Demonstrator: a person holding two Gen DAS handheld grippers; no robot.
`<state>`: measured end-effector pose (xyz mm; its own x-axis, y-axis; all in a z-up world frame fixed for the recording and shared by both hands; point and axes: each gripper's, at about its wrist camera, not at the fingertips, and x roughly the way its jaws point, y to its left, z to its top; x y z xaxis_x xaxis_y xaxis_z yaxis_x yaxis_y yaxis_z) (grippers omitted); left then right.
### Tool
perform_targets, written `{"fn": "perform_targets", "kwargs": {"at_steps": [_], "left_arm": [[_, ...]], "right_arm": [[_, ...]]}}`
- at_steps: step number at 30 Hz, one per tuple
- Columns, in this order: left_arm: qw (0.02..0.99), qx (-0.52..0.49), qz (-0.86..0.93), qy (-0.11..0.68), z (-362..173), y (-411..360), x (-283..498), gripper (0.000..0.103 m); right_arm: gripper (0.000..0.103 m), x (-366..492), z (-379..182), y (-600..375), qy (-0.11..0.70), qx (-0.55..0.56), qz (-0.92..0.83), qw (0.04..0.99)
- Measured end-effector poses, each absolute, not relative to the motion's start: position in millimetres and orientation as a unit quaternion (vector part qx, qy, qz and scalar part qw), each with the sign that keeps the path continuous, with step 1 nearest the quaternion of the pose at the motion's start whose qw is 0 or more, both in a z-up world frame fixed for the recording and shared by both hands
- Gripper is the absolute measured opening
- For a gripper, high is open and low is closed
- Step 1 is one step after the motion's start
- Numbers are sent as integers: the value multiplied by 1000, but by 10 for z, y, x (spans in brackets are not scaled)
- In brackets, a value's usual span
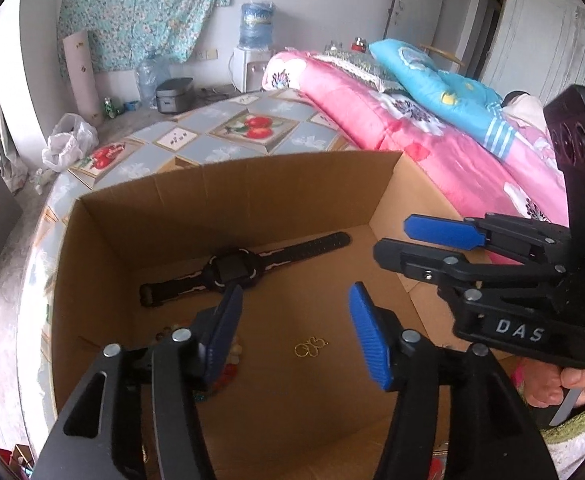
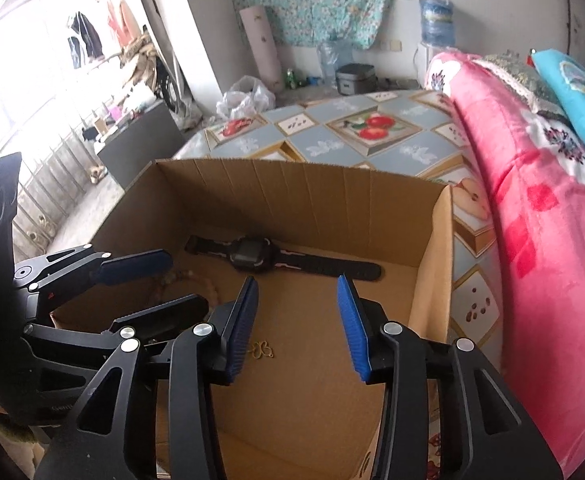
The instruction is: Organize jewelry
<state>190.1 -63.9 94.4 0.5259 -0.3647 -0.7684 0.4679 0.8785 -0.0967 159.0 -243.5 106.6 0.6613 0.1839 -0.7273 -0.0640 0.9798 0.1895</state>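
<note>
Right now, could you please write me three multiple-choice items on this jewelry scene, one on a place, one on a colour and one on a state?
1. Where does the watch lie?
A. on the pink quilt
B. in the cardboard box, near its far wall
C. on the floor

2. What colour is the small pendant on the box floor?
A. gold
B. red
C. blue

3. How do the jaws of the left gripper stand?
A. shut on the watch
B. shut on the pendant
C. open and empty

Answers: 1 B, the strap stretches along the back wall; 2 A, its thin loops shine gold; 3 C, bare cardboard shows between its pads.
</note>
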Motion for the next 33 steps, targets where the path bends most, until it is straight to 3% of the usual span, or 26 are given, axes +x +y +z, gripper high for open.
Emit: {"fn": "perform_targets", "kwargs": {"at_steps": [7, 10, 19, 26, 31, 33], "left_arm": [[888, 59, -240, 389, 1157, -483, 1616, 66], [898, 49, -238, 367, 1284, -318, 1381, 75], [914, 38, -222, 338, 1354, 187, 694, 92], [911, 36, -198, 360, 1059, 503, 363, 94], [908, 46, -191, 369, 722, 523, 184, 94], [904, 64, -184, 380, 560, 455, 153, 94]], "right_arm": [[52, 1234, 1380, -2448, 349, 86, 70, 930], [57, 975, 1555, -2446, 314, 98, 89, 940], [62, 141, 1812, -2617, 253, 120, 135, 951], [62, -172, 1491, -2631, 297, 138, 166, 930], [61, -42, 779, -2416, 388, 172, 158, 891], [56, 52, 562, -2315, 415, 173, 147, 881]]}}
